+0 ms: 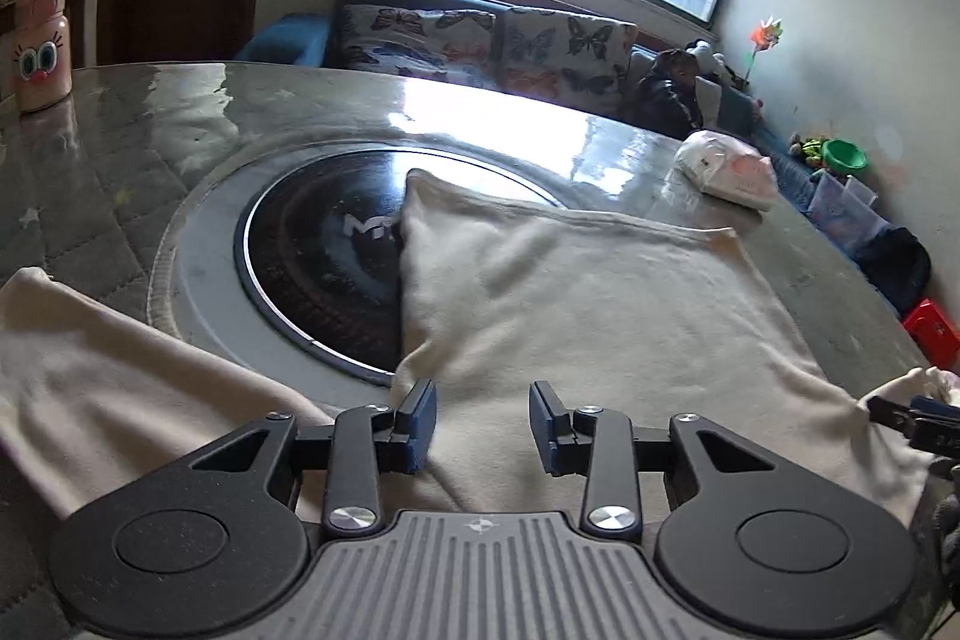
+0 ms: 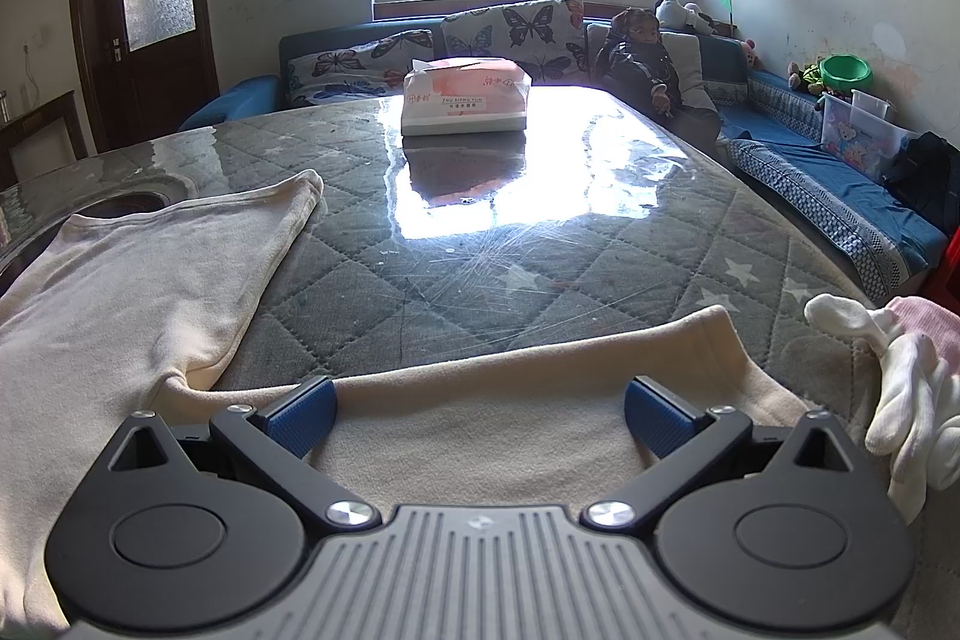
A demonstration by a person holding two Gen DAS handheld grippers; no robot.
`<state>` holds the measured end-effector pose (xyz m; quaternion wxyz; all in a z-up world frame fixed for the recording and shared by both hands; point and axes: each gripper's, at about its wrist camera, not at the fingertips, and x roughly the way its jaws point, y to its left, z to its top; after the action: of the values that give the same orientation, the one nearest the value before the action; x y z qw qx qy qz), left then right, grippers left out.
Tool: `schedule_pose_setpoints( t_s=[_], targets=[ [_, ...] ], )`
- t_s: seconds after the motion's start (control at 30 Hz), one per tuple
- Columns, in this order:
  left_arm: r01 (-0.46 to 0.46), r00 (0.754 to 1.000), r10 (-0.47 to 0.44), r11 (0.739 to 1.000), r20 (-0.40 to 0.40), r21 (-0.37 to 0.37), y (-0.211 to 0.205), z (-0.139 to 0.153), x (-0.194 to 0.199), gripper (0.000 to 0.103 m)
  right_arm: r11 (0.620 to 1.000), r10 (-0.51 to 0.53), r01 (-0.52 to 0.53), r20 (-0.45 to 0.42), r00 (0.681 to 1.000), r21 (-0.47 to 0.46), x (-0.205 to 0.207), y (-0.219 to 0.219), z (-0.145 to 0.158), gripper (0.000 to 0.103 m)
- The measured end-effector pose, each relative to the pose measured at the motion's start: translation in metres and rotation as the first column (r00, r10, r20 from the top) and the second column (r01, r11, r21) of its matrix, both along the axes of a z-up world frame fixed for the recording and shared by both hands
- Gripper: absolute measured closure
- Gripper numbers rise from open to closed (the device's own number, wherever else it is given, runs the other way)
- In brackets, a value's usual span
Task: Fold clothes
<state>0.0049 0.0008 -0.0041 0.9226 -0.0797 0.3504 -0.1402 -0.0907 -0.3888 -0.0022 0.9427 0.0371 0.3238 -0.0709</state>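
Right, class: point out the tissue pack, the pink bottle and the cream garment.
tissue pack (image 2: pixel 465 100), right wrist view, front face
pink bottle (image 1: pixel 41 46), left wrist view, body
cream garment (image 1: pixel 600 292), left wrist view, middle

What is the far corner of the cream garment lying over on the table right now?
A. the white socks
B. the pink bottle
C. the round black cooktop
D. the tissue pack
C: in the left wrist view the cream garment's far corner overlaps the round black cooktop set into the table.
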Motion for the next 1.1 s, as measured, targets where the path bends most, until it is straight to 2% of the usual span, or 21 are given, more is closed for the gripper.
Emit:
schedule_pose_setpoints(
  t_s=[0.1,0.37,0.43,0.57,0.67,0.77,0.87,1.03,1.1],
  targets=[
    [0.032,0.999,-0.032,0.999,0.037,-0.002,-0.008,0.009,-0.005,0.061,1.0,0.0,0.0,0.0,1.0,0.0,0.0,0.0,0.0,0.0],
    [0.105,0.988,-0.116,0.988,0.098,0.112,-0.028,0.013,-0.025,0.058,1.0,-0.001,0.001,0.002,1.0,0.002,-0.001,0.0,0.0,0.0],
    [0.122,0.984,-0.138,0.982,0.112,0.141,-0.033,0.014,-0.029,0.054,1.0,-0.001,0.001,0.002,1.0,0.001,-0.001,0.0,0.0,0.0],
    [0.208,0.959,-0.242,0.955,0.148,0.211,-0.049,0.016,-0.055,0.05,1.0,-0.001,0.001,0.002,1.0,0.0,-0.001,0.0,0.0,0.0],
    [0.265,0.947,-0.297,0.938,0.124,0.223,-0.056,0.008,-0.07,0.047,1.0,-0.002,0.002,0.001,1.0,-0.002,-0.001,0.0,0.001,0.0],
    [0.299,0.935,-0.334,0.921,0.114,0.25,-0.061,-0.002,-0.086,0.039,1.0,-0.003,0.003,0.001,1.0,-0.004,-0.001,0.001,0.001,0.0],
    [0.307,0.929,-0.351,0.909,0.119,0.281,-0.063,-0.009,-0.097,0.035,1.0,-0.002,0.002,0.0,1.0,-0.003,-0.001,0.0,0.001,0.0],
    [0.287,0.927,-0.341,0.914,0.159,0.287,-0.059,0.007,-0.101,0.03,1.0,-0.002,0.002,0.01,1.0,-0.016,-0.003,0.001,0.006,0.0],
    [0.277,0.924,-0.335,0.919,0.185,0.281,-0.058,0.014,-0.101,0.025,1.0,0.007,-0.006,0.024,1.0,-0.027,-0.009,0.005,0.012,0.0]
  ],
)
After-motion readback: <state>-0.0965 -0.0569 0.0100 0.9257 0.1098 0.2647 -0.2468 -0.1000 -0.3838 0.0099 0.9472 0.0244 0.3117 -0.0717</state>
